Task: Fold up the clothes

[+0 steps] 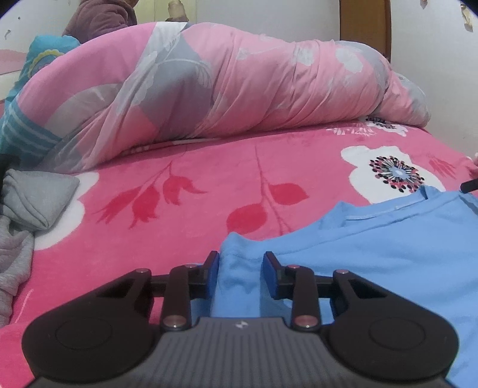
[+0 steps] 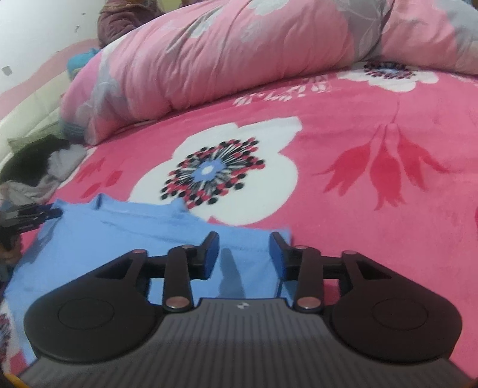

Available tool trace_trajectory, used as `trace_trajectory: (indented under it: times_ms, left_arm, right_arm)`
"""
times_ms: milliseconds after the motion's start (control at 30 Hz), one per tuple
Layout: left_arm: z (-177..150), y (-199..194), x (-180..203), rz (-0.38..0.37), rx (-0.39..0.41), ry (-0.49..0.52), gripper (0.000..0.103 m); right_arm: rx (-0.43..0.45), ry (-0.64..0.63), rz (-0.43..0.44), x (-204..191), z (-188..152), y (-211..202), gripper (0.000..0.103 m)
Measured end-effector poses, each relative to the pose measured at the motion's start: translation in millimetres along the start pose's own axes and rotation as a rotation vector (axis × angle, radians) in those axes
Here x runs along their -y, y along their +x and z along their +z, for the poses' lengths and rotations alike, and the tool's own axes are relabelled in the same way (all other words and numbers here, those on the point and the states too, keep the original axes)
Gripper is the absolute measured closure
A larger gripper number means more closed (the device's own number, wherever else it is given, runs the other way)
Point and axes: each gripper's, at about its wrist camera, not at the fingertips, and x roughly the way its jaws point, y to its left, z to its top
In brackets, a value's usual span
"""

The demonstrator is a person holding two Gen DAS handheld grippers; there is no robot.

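Observation:
A light blue shirt (image 1: 373,253) lies on the pink flowered bedspread (image 1: 209,191), neckline toward the far side. My left gripper (image 1: 240,259) is at the shirt's left edge. A raised fold of blue cloth stands between its jaws, which are partly apart; I see no firm pinch. In the right wrist view the shirt (image 2: 119,238) lies flat, and my right gripper (image 2: 243,238) hovers open over its right corner with only flat cloth beneath. The left gripper's tip (image 2: 56,212) shows at the shirt's far left corner. The right gripper's tip (image 1: 469,186) peeks in at the edge.
A rolled pink and grey quilt (image 1: 239,83) lies across the back of the bed. Grey clothes (image 1: 27,209) are heaped at the left, with black and pale clothes (image 2: 38,167) there too. A person in a maroon top (image 1: 101,18) is behind the quilt.

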Motion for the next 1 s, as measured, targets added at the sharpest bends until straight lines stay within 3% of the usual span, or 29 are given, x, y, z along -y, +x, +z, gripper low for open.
trace_trajectory:
  times_ms: [67, 200, 267, 300, 333, 567, 600, 633, 667, 1000]
  left_arm:
    - [0.7, 0.9, 0.3, 0.003, 0.003, -0.001, 0.070]
    - [1.2, -1.4, 1.5, 0.009, 0.016, 0.004, 0.070]
    - [0.9, -5.7, 3.7, 0.008, 0.030, 0.022, 0.070]
    - [0.8, -8.3, 5.2, 0.002, 0.040, 0.038, 0.070]
    - [0.7, -10.9, 7.4, -0.005, 0.051, 0.056, 0.070]
    - [3.2, -0.6, 12.8, -0.027, 0.020, 0.065, 0.069]
    - [4.4, 3.1, 12.9, -0.024, 0.007, 0.059, 0.073]
    - [5.3, 6.2, 13.2, -0.014, -0.005, 0.051, 0.086]
    - [5.6, 8.2, 13.0, -0.009, -0.016, 0.046, 0.094]
    - [14.8, -15.7, 1.8, 0.040, 0.073, -0.005, 0.098]
  right_arm:
    - [0.004, 0.006, -0.026, 1.9, 2.7, 4.9, 0.055]
    - [-0.027, 0.011, -0.053, 4.2, 5.3, 19.6, 0.055]
    - [-0.023, -0.023, -0.044, -1.5, 3.8, 20.4, 0.070]
    - [-0.018, -0.042, -0.050, -4.8, 3.5, 19.8, 0.084]
    - [-0.011, -0.053, -0.051, -6.9, 3.4, 18.8, 0.088]
    - [-0.001, -0.037, -0.073, -7.1, 3.6, 20.2, 0.092]
    - [0.005, -0.040, -0.075, -8.0, 3.2, 20.5, 0.095]
    - [0.014, -0.045, -0.077, -9.6, 2.9, 20.2, 0.102]
    - [0.035, -0.059, -0.083, -12.8, 2.8, 18.2, 0.102]
    - [0.226, -0.072, -0.124, -22.7, 12.1, -26.4, 0.102]
